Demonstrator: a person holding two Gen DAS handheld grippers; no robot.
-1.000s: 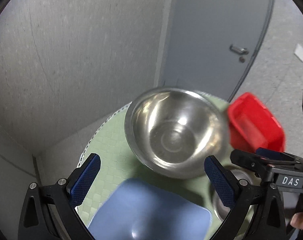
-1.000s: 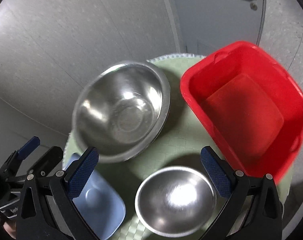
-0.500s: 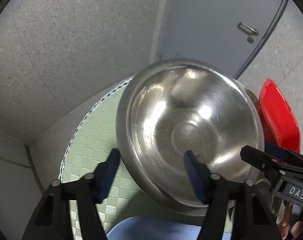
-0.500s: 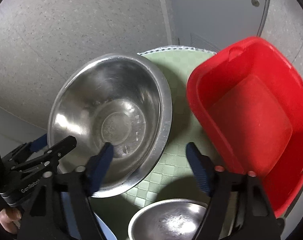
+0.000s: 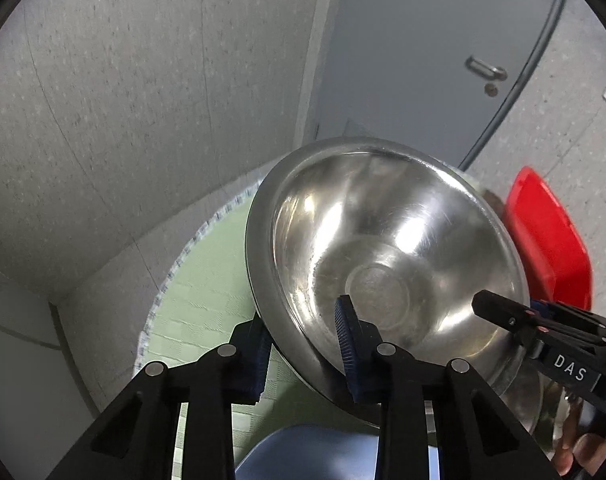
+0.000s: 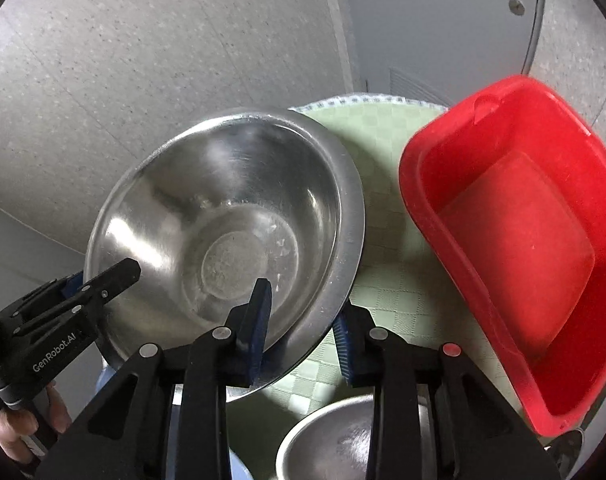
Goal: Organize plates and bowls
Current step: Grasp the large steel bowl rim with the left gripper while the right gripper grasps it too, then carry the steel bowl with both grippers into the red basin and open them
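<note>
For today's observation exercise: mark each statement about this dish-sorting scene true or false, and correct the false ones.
1. Both grippers straddle the rim of the large steel bowl. True: left gripper and right gripper are closing on it.
2. The red tub holds a plate. False: it looks empty.
3. The tablecloth is green checked. True.
4. The large bowl is upside down. False: it faces up.
5. A smaller steel bowl sits near the right gripper. True.

Large bowl [image 6: 223,216] on the mat [image 6: 387,272], toward its far-left edge. Tub [image 6: 515,240] on the right edge. Small bowl [image 6: 335,444] at the near edge; plate [image 5: 323,456] at the near-left.
</note>
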